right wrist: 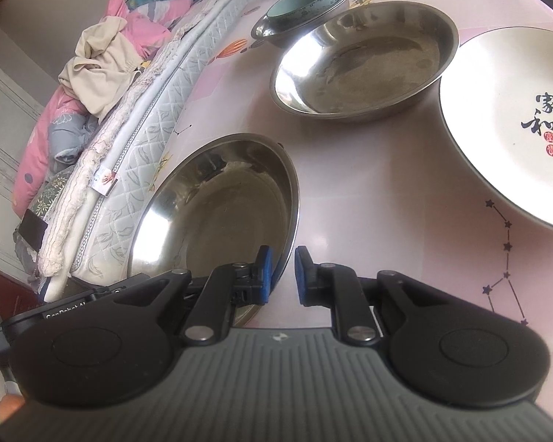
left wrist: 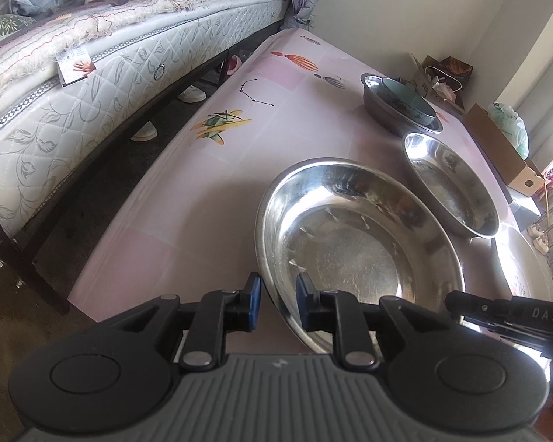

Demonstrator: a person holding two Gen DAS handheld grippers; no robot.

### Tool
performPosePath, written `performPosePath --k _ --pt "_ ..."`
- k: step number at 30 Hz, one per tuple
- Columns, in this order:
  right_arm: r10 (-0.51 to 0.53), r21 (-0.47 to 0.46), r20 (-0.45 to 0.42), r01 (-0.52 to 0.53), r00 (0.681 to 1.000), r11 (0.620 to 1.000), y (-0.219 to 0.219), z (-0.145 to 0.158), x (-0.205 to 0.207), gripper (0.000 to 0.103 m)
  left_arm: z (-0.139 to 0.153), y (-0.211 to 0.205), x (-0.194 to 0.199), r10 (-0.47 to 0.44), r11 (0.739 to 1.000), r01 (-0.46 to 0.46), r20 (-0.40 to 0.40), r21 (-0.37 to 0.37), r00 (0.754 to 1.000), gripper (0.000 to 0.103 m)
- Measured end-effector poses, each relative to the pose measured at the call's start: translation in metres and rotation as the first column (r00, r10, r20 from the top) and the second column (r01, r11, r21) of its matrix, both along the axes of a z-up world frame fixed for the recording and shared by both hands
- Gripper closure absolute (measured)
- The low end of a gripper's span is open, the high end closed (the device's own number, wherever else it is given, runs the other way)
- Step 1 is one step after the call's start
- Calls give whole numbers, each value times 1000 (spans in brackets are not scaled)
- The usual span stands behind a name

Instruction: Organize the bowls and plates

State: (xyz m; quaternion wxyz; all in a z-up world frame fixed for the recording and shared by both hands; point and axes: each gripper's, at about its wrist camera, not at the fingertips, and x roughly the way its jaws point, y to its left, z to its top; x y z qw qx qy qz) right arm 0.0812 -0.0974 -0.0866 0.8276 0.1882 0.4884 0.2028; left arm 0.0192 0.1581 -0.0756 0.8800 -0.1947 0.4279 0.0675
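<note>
Both tongs apart, straddling near steel bowl (left wrist: 357, 250) rim: left gripper (left wrist: 278, 304) at seven o'clock, right gripper (right wrist: 281, 274) apparently five.

Setting: home bedroom. Evidence: quilted mattress (left wrist: 103, 84) with heaped bedding (right wrist: 55, 121), shoes (left wrist: 191, 94) under bed frame, pink patterned table (left wrist: 188, 191) alongside, cardboard box (left wrist: 505, 147).

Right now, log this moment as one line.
left gripper: open, straddling near steel dish rim | right gripper: open, same rim | dish tilted | white plate on table | not gripped
</note>
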Motion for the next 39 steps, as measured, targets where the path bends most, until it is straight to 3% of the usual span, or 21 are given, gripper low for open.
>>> performPosePath --k 7,17,23,27,39 --pt "-19 5 -7 19 1000 1000 -4 -1 4 86 -1 0 5 14 1000 -14 -3 -4 1000 62" --pt "-37 17 -4 37 999 999 -4 0 14 78 -3 1 17 25 1000 -25 -7 19 1000 53" --pt "-35 22 -5 35 999 999 -2 1 18 72 -6 4 23 27 999 -27 -16 21 1000 52" --pt "-33 23 -12 33 999 999 1 0 21 61 -10 5 27 26 1000 -25 -22 18 999 51" --pt "-16 -5 -13 16 1000 1000 11 -8 30 53 -10 7 32 16 999 -16 -15 28 1000 53"
